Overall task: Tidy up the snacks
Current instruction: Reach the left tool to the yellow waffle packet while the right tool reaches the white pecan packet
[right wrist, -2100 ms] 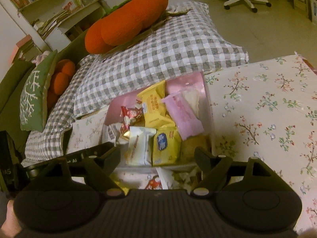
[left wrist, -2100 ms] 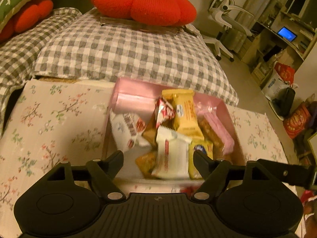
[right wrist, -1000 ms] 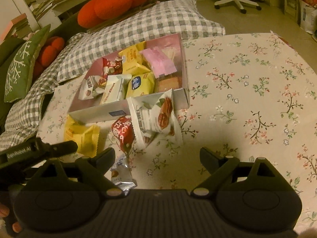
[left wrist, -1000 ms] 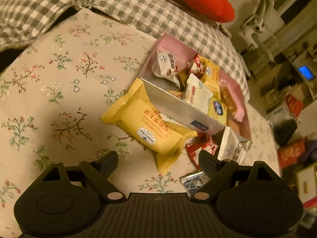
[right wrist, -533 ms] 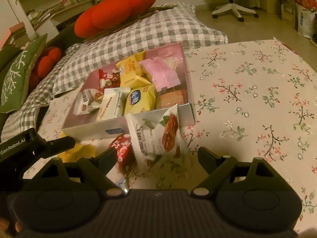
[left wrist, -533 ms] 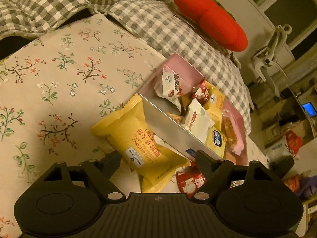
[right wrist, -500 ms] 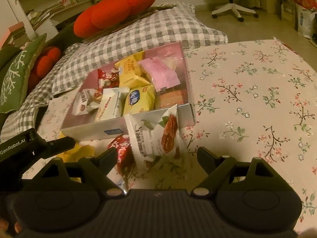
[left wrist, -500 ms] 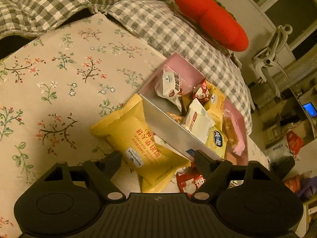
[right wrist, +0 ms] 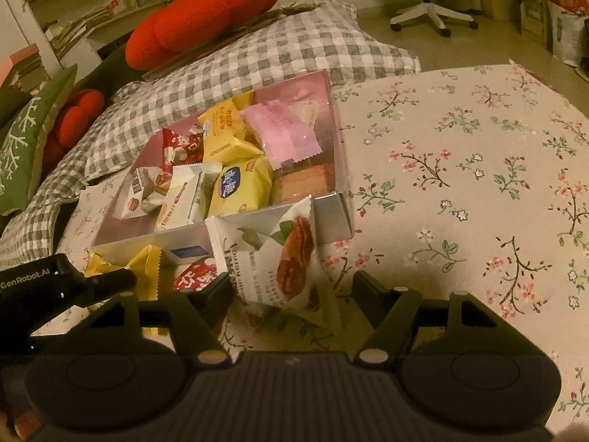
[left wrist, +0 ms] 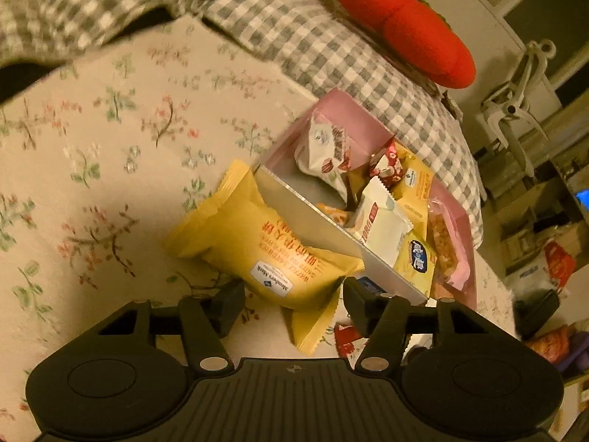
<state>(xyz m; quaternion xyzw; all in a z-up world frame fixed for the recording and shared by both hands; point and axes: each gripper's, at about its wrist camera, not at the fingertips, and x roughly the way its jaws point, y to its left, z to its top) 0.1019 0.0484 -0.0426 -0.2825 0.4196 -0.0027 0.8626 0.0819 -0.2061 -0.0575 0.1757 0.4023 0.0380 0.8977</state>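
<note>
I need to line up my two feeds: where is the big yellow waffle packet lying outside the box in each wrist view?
Left wrist: the yellow waffle packet lies centre frame on the floral cloth, against the box's near wall, between the open left gripper's fingers.
Right wrist: only its crinkled end shows at lower left, behind the left gripper's dark body.
Shared landmark: the pink snack box.

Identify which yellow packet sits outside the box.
The big yellow packet, lying on the floral cloth against the box wall; the other yellow packets are inside.
</note>
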